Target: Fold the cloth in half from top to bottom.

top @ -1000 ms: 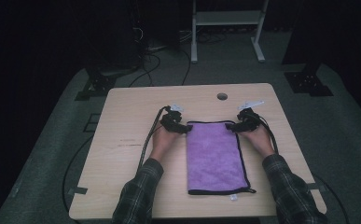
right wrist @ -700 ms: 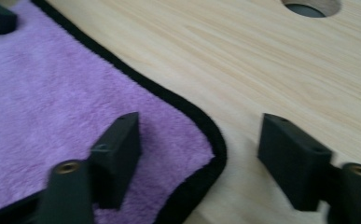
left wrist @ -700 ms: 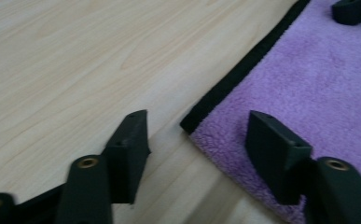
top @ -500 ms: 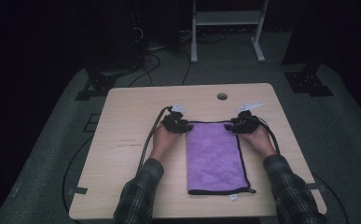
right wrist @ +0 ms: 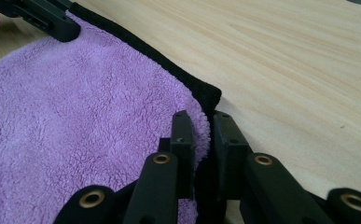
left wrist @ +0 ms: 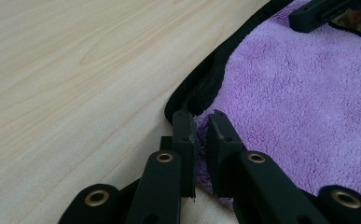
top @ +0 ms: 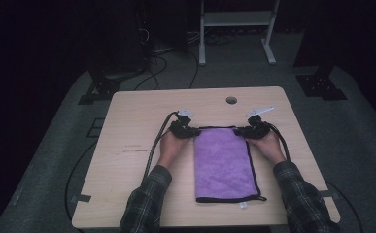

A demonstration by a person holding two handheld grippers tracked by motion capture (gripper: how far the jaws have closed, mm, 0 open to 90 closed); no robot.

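Observation:
A purple towel (top: 223, 162) with a black hem lies flat on the wooden table (top: 132, 126), folded into a long strip. My left gripper (top: 190, 131) sits at its far left corner; its jaws have just been closing and now pinch the towel's corner (left wrist: 201, 119). My right gripper (top: 242, 131) sits at the far right corner, jaws also just closed on the towel's hem (right wrist: 204, 116). In the left gripper view the right gripper's jaw tip (left wrist: 318, 14) shows across the towel. The right gripper view has the left gripper's jaw (right wrist: 52, 21) at the top left.
A round cable hole (top: 231, 100) is in the table near its far edge. Cables trail from both grippers over the table. A white frame stand (top: 234, 29) and dark equipment stand on the floor beyond. A small white tag (top: 242, 205) lies at the towel's near edge.
Both grippers' jaws have closed onto the towel's far corners. The hands have stayed where they were and the towel lies as before.

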